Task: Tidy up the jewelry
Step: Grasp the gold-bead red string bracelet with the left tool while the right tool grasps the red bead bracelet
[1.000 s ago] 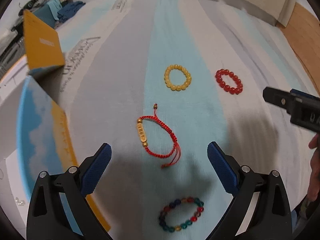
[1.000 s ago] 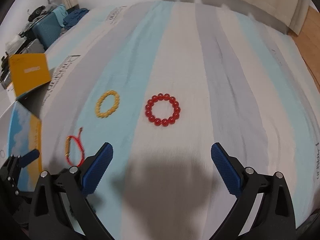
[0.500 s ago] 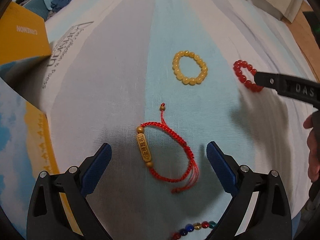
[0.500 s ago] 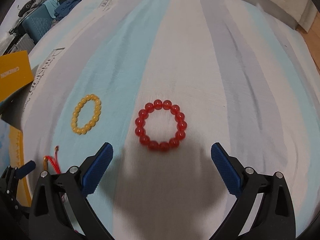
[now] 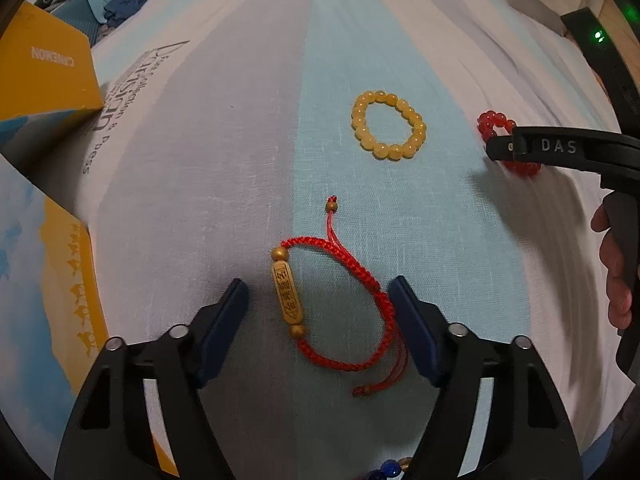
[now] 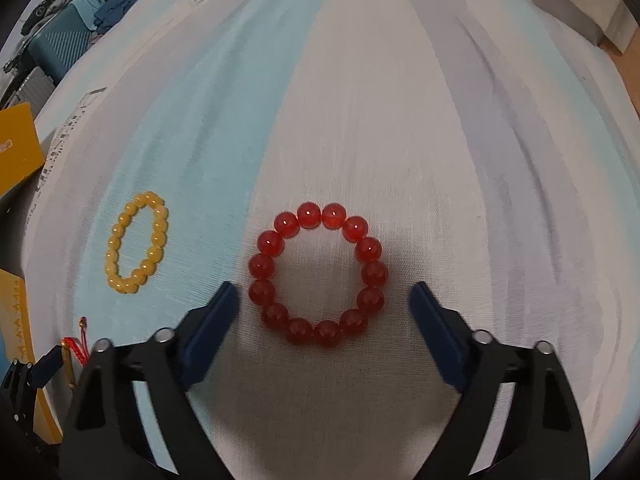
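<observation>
A red cord bracelet with a gold tube bead (image 5: 288, 298) lies on the striped bedsheet between the open fingers of my left gripper (image 5: 318, 294), low over it. A red bead bracelet (image 6: 318, 274) lies between the open fingers of my right gripper (image 6: 324, 296). In the left wrist view the red bead bracelet (image 5: 494, 124) is partly hidden by the right gripper's finger. A yellow bead bracelet (image 5: 388, 125) lies between the two, also in the right wrist view (image 6: 136, 242). A multicolour bead bracelet (image 5: 386, 470) peeks at the bottom edge.
A yellow and blue box (image 5: 44, 76) with its open lid stands at the left, and its base (image 5: 48, 280) lies beside my left gripper. A suitcase and clothes (image 6: 60, 44) sit beyond the bed's far left. Wooden floor (image 6: 630, 60) shows at right.
Both grippers have moved forward and down. The left one now straddles the red cord bracelet, the right one the red bead bracelet. Both sets of fingers have narrowed slightly.
</observation>
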Demonstrator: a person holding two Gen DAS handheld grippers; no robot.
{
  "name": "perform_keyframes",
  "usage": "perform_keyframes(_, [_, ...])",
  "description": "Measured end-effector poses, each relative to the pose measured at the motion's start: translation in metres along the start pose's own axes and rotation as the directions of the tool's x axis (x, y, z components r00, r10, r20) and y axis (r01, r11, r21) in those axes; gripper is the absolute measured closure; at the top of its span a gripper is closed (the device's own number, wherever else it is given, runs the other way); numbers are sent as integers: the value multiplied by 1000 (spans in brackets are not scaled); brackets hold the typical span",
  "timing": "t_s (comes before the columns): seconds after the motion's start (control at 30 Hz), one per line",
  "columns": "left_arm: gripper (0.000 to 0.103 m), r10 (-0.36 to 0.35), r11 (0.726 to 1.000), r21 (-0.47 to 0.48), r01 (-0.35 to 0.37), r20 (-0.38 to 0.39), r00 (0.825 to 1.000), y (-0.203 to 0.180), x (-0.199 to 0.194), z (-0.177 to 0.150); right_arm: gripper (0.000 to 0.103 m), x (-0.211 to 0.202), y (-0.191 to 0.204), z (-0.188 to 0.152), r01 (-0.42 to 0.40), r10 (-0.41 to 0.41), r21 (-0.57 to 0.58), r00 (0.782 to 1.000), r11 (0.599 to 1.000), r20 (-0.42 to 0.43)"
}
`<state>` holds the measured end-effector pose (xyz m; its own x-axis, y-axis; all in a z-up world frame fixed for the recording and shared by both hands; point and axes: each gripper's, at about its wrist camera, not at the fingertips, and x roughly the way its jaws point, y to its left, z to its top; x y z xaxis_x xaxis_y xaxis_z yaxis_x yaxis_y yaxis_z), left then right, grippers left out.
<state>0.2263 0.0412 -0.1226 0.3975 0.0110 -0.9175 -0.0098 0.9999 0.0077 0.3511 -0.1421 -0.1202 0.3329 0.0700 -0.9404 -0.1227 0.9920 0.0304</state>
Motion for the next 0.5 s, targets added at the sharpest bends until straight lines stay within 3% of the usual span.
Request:
perform_keyframes(0.13, [51, 17, 1000, -2, -17, 1, 1000, 1, -2, -2, 46, 0, 1, 0, -13, 13, -12, 1000, 1000, -2])
perform_keyframes(0.37, [75, 29, 1000, -9, -29, -9, 1000, 4, -7, -1, 65, -3, -1, -2, -20, 20, -7, 1000, 1000, 0])
perform_keyframes(0.5, [94, 24, 1000, -13, -24, -13, 1000, 3, -12, -1, 77, -7, 0, -3, -18, 18, -10, 1000, 1000, 8])
